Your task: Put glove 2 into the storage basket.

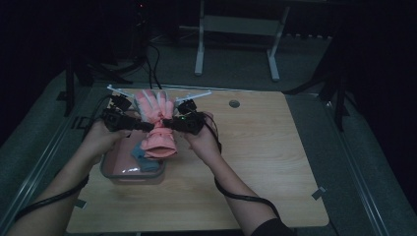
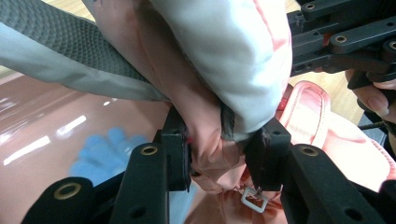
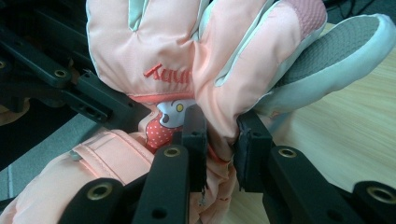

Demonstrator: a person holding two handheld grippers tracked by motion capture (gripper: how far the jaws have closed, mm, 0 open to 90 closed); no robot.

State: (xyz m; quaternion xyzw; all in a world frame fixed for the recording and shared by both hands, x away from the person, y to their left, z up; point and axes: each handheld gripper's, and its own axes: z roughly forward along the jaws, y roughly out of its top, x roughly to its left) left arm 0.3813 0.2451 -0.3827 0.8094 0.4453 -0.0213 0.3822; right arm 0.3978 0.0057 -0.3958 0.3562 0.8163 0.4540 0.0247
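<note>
High view, we see light wooden tabletop [image 1: 255,162], dark room, grey floor, both grippers [image 1: 129,124] [image 1: 173,123] clamping padded pink glove [image 1: 156,123] above clear plastic tub [image 1: 114,173].

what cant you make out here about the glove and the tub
- Pink glove: its cuff opening, cut off at the bottom edge of the right gripper view.
- Printed figure: partly covered by the right claw.
- Blue item in the tub: blurred in the left gripper view, behind the left claw.

Dim room, grey floor [image 1: 236,73], white frame legs [image 1: 199,54] behind wooden table [image 1: 265,147].
</note>
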